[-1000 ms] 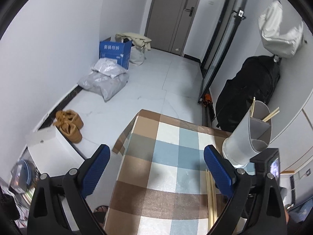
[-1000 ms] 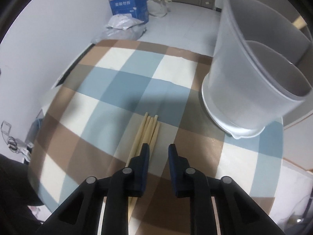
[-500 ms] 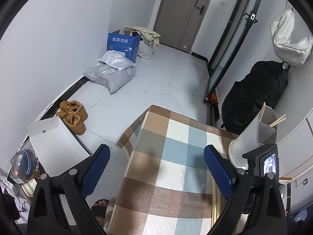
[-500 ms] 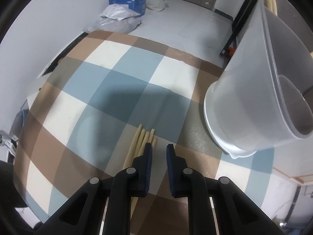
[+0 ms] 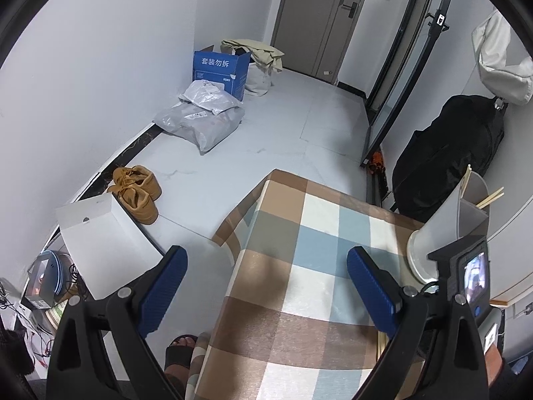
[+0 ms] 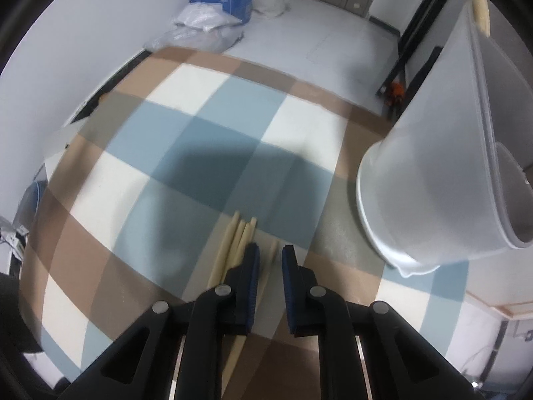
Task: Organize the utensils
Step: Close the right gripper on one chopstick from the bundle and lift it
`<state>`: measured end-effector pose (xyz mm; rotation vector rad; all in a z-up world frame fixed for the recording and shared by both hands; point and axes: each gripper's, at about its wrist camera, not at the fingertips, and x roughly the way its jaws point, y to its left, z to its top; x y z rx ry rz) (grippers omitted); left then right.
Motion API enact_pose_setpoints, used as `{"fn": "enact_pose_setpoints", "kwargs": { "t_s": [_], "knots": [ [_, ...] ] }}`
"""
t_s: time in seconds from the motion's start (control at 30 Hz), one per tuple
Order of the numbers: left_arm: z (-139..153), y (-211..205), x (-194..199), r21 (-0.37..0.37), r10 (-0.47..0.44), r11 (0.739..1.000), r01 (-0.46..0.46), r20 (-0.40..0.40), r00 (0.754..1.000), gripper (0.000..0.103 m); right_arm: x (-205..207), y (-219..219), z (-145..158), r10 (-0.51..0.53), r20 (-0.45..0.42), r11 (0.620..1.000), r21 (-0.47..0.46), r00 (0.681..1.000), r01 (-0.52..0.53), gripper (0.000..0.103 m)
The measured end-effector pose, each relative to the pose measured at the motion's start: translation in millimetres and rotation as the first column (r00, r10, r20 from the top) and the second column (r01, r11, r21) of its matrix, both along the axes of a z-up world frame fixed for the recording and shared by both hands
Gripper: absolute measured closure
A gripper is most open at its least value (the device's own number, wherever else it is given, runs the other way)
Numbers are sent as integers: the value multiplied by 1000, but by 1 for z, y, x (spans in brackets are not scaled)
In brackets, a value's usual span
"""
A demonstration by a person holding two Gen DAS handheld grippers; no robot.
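Several wooden chopsticks (image 6: 237,240) lie bunched on the checked tablecloth (image 6: 206,153). My right gripper (image 6: 270,254) hangs just over them with its jaws a narrow gap apart; one chopstick (image 6: 272,250) lies between the fingers, not gripped. A grey divided utensil holder (image 6: 443,180) stands to the right, with chopsticks (image 5: 489,198) in it. It also shows in the left wrist view (image 5: 449,223). My left gripper (image 5: 266,268) is wide open and empty, high over the table's left part.
The table's left edge (image 5: 240,233) drops to a tiled floor with a white box (image 5: 100,233), brown shoes (image 5: 136,190), grey bags (image 5: 203,116) and a blue carton (image 5: 220,70). A black bag (image 5: 446,153) leans behind the holder. A sandalled foot (image 5: 181,350) is by the table.
The left gripper has risen and pulled back, so the table looks smaller. The right gripper has drawn back along the chopsticks and one chopstick now lies between its fingers.
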<state>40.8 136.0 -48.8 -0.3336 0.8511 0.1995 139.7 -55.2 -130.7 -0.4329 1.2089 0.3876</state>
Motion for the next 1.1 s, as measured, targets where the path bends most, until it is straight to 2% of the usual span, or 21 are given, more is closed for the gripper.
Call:
{"fn": "enact_pose_setpoints", "kwargs": {
  "t_s": [0.1,0.13,0.23,0.37,0.47,0.6,0.63,0.7,0.83,0.97,1.1],
  "knots": [
    [-2,2,-1,2,3,1000,-3,-8,1000,9,-1,-3,-2,-7,-8,1000,22,1000,8,91],
    [-2,2,0,5,2,1000,-2,-11,1000,9,-2,-9,0,-9,-12,999,34,1000,10,97],
    [-5,-2,2,21,-7,1000,8,-21,1000,9,-3,-23,3,-40,-16,996,77,999,41,99],
    [-14,-15,8,20,-39,999,40,-69,997,9,-6,-47,19,-99,17,976,198,995,94,99],
    [-24,-32,11,14,-100,995,103,-121,988,9,-11,-71,39,-153,35,943,305,988,136,99],
    [-41,-66,16,-11,-220,975,222,-197,955,9,-17,-113,59,-255,28,866,451,967,215,99],
    [-46,-75,17,-21,-250,968,251,-215,944,9,-18,-130,62,-290,8,826,507,957,247,99],
    [-53,-89,17,-31,-284,958,286,-243,927,9,-19,-149,64,-344,-26,768,567,939,297,99],
    [-68,-111,21,-47,-329,943,330,-303,894,9,-19,-184,61,-431,-88,668,639,898,383,99],
    [-81,-124,24,-31,-329,939,342,-364,872,9,-22,-208,60,-474,-119,600,681,872,419,99],
    [-85,-129,24,3,-321,936,351,-400,859,9,-25,-216,69,-483,-87,579,715,871,392,99]
  ]
}}
